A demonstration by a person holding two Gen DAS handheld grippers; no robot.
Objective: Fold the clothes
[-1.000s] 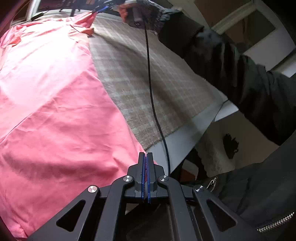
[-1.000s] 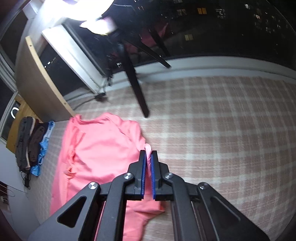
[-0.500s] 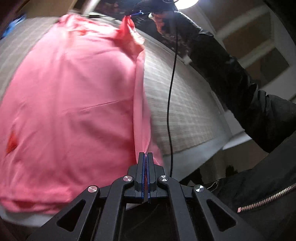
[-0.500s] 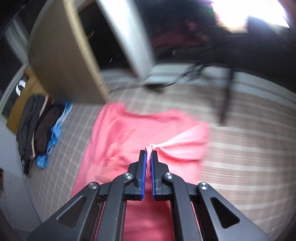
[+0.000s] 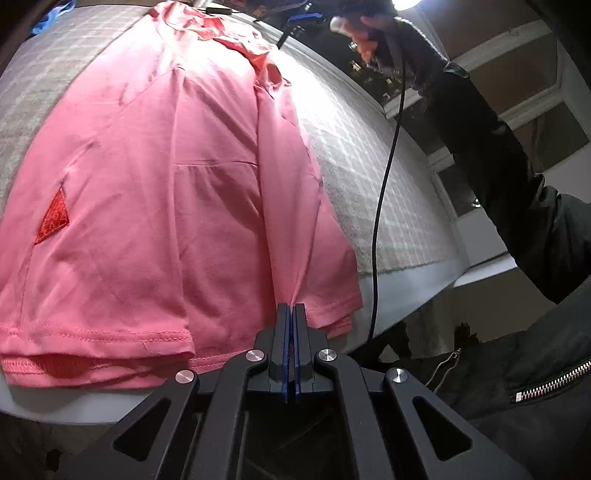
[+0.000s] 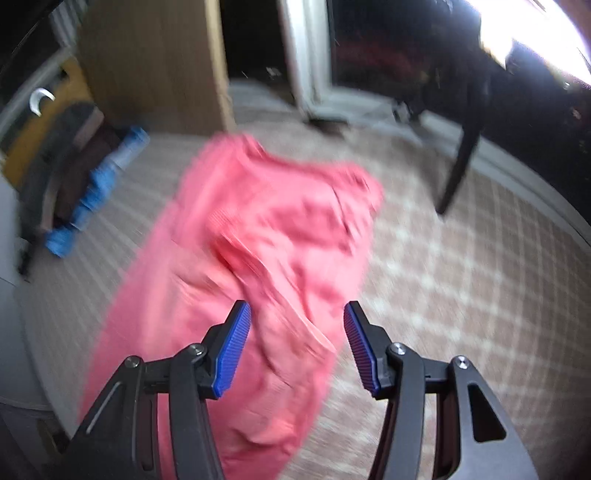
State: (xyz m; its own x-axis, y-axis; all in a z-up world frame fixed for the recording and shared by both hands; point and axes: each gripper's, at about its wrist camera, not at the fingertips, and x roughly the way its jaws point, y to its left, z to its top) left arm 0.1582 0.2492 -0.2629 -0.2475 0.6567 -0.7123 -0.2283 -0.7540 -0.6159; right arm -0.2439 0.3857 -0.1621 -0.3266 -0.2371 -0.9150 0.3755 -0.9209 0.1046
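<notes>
A pink T-shirt (image 5: 166, 192) lies on a beige checked cloth (image 5: 369, 166), with its right side folded over the middle. My left gripper (image 5: 291, 308) is shut on the shirt's hem fold near the table's front edge. My right gripper (image 6: 295, 321) is open and empty, held above the far end of the same shirt (image 6: 266, 236). The right wrist view is blurred by motion. The right gripper also shows at the top of the left wrist view (image 5: 306, 18), held in a hand, with a black cable (image 5: 384, 184) hanging from it.
A pile of dark and blue clothes (image 6: 81, 184) lies at the left on the cloth. A black tripod leg (image 6: 461, 162) stands at the back right. A wooden panel (image 6: 147, 66) and a dark doorway are behind. The table's white edge (image 5: 406, 284) runs along the front.
My right gripper has opened and let go of the shirt's corner after carrying it across. The shirt's right side now lies folded over. My left gripper stays shut on the hem.
</notes>
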